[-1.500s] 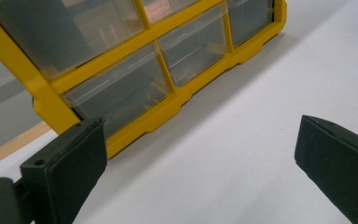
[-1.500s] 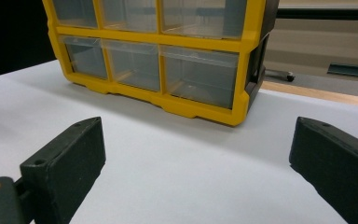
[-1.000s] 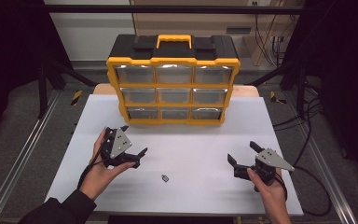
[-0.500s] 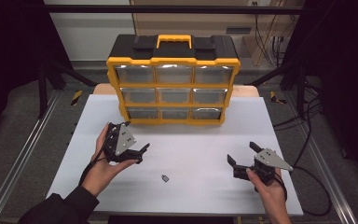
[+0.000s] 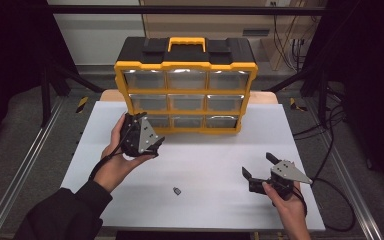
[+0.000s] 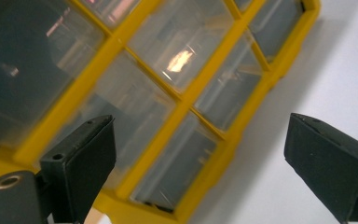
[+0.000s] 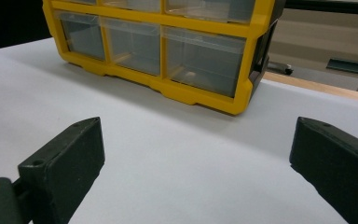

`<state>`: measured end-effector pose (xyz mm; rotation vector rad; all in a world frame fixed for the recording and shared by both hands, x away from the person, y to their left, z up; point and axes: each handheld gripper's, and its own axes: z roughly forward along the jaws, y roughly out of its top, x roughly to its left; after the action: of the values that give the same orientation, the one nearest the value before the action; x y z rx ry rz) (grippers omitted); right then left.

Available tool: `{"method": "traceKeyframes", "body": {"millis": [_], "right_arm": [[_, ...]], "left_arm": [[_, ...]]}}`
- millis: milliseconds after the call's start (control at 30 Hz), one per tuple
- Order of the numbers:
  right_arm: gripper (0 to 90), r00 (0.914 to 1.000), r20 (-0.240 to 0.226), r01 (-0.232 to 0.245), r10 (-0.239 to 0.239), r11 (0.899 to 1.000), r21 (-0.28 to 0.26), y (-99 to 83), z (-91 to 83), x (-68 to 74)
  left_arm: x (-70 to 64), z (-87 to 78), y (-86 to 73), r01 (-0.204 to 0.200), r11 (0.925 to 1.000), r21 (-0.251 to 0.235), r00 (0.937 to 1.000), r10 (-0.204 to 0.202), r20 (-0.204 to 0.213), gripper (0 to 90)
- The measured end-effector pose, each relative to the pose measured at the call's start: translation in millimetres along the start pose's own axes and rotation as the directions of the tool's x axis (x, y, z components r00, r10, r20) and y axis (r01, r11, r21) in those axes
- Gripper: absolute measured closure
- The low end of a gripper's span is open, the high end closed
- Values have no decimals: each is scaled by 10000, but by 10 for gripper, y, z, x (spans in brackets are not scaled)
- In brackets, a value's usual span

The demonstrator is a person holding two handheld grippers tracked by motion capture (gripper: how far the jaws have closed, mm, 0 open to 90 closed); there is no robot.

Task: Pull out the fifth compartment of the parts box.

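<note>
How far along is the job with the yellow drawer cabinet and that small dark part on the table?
Nothing looks done yet: every clear drawer of the yellow-and-black plastic drawer cabinet is shut. In hand: the left gripper, jaws open, hovers by the bottom-left drawer. Left, probably: opening a drawer and stowing the small dark part lying loose on the white table. The right gripper rests open.

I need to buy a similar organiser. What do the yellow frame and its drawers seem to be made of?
The organiser's yellow frame looks like moulded plastic with a smooth, slightly glossy finish and rounded edges. The drawers appear to be clear, hard plastic: you can see through them, and in the left gripper view they catch bright reflections.
</note>
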<state>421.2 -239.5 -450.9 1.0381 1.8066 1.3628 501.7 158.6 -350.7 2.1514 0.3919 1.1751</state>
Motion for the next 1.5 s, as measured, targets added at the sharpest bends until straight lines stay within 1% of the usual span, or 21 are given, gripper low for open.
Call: {"method": "traceKeyframes", "body": {"millis": [67, 233, 267, 367, 467, 533, 567, 600, 633, 667, 800, 933, 967, 1033, 1100, 1167, 1233, 1333, 1400, 1467, 1500], "right_arm": [[35, 10000, -20, 8, -8, 10000, 11, 1, -1, 4], [36, 10000, -69, 32, -32, 10000, -5, 7, -4, 17], [36, 10000, -85, 44, -45, 10000, -31, 13, -10, 21], [36, 9999, -121, 74, -75, 9999, -77, 19, -20, 29], [37, 9998, -197, 74, -76, 9999, -78, 23, -26, 38], [38, 9997, -208, 110, -112, 9999, -101, 26, -27, 39], [39, 9997, -207, 115, -117, 9999, -111, 28, -28, 40], [40, 9997, -215, 110, -113, 9999, -124, 30, -30, 43], [42, 9997, -233, 114, -118, 9998, -144, 32, -31, 47], [42, 9996, -249, 133, -136, 9998, -138, 36, -34, 53], [43, 9993, -286, 217, -221, 9997, -131, 39, -34, 70], [46, 9994, -281, 216, -220, 9996, -155, 36, -37, 55], [47, 9994, -278, 200, -204, 9997, -159, 36, -40, 52], [49, 9994, -284, 186, -191, 9997, -164, 37, -44, 50], [49, 9994, -291, 188, -193, 9997, -167, 38, -47, 54], [49, 9994, -284, 182, -186, 9997, -147, 38, -47, 57], [49, 9994, -266, 216, -220, 9996, -158, 36, -45, 55], [49, 9994, -257, 224, -228, 9996, -157, 35, -46, 52], [49, 9994, -257, 230, -234, 9996, -172, 33, -46, 42], [49, 9994, -240, 228, -233, 9995, -195, 33, -48, 38], [49, 9994, -239, 239, -244, 9995, -216, 35, -51, 37]], "left_arm": [[13, 31, 33, -110, 9999, 10, 9999, 110, -74, 104], [38, 218, 172, -842, 9964, 122, 9952, 847, -492, 141], [34, 301, 220, -1334, 9907, 260, 9885, 1349, -688, 148], [7, 421, 279, -1894, 9810, 429, 9763, 1928, -978, 186], [-37, 518, 324, -2608, 9635, 610, 9543, 2669, -1343, 238], [-65, 571, 341, -3116, 9475, 720, 9338, 3194, -1612, 278], [-65, 571, 341, -3116, 9475, 720, 9338, 3194, -1612, 303], [-78, 618, 354, -3407, 9362, 868, 9173, 3512, -1877, 341], [-81, 645, 359, -3482, 9329, 917, 9115, 3598, -1995, 353], [-89, 668, 366, -3610, 9270, 1018, 9010, 3749, -2181, 362], [-135, 739, 391, -4260, 8959, 1262, 8512, 4442, -2797, 450], [-150, 783, 401, -4698, 8722, 1360, 8108, 4873, -3243, 517], [-147, 792, 395, -4745, 8702, 1326, 8051, 4900, -3342, 534], [-140, 812, 381, -4770, 8682, 1371, 8007, 4935, -3397, 577], [-148, 837, 357, -4942, 8567, 1481, 7858, 5130, -3455, 614], [-154, 866, 333, -5056, 8479, 1594, 7774, 5278, -3420, 643], [-163, 875, 320, -5217, 8356, 1721, 7646, 5474, -3402, 661], [-177, 891, 310, -5264, 8325, 1725, 7626, 5521, -3371, 672], [-195, 914, 308, -5392, 8237, 1756, 7520, 5647, -3401, 671], [-201, 924, 314, -5377, 8237, 1801, 7494, 5648, -3455, 667], [-208, 933, 316, -5409, 8208, 1834, 7445, 5688, -3495, 670]]}}
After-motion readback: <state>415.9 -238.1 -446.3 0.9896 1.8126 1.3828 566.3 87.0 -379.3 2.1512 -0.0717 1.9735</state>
